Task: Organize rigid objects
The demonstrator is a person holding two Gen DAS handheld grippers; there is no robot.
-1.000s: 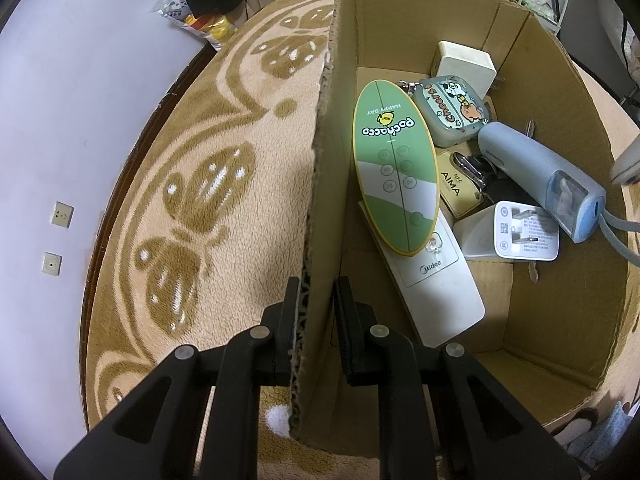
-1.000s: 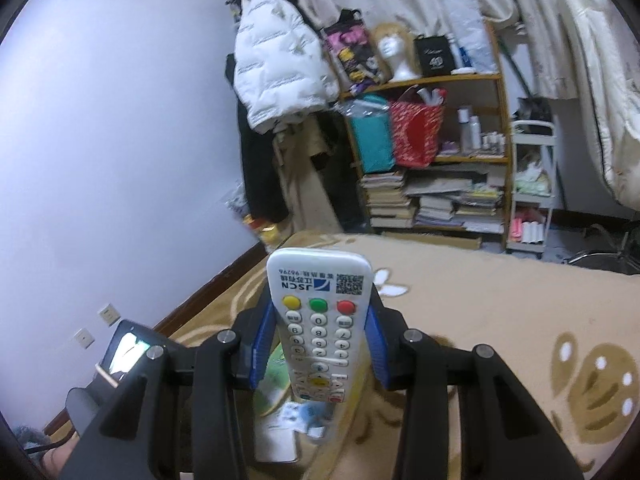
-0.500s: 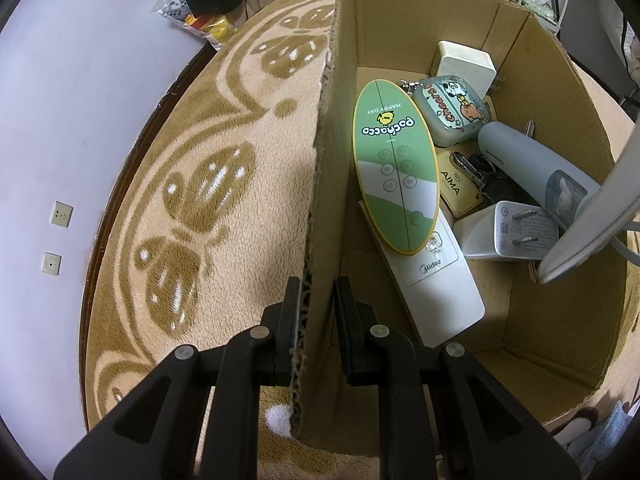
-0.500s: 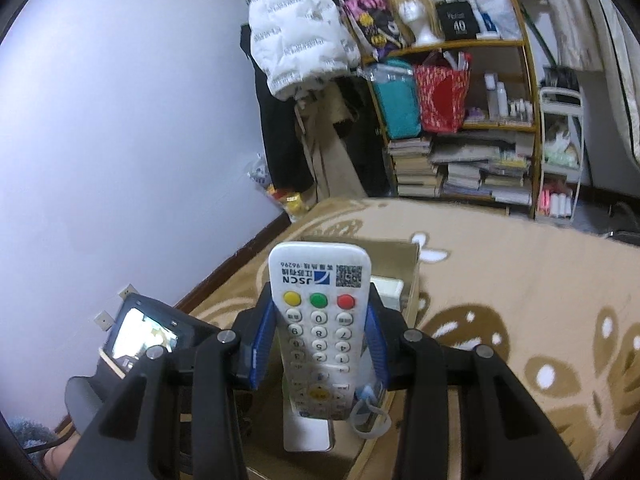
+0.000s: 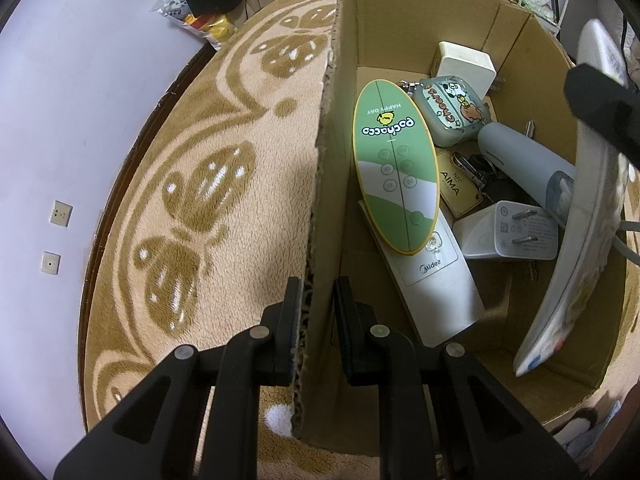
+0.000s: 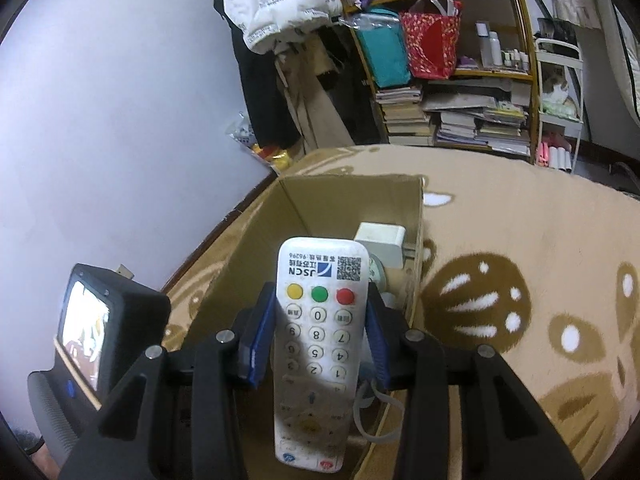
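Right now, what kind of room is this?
Probably a lived-in bedroom or spare room at home: a white puffy jacket hangs by the wall, a shelf holds bags and stacked books, and a patterned carpet covers the floor.

A box [image 5: 400, 12] is placed on the carpet [image 5: 208, 184]; in it, an oval remote [image 5: 394, 172] is laid on a long remote [image 5: 436, 280].

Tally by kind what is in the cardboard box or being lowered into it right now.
Remote controls: 3, namely green Pochacco remote, white Midea remote, held JSCN remote
Plug chargers: 2
Cartoon pouch: 1
AIMA key tag: 1
Blue-grey handheld device: 1
Total: 8
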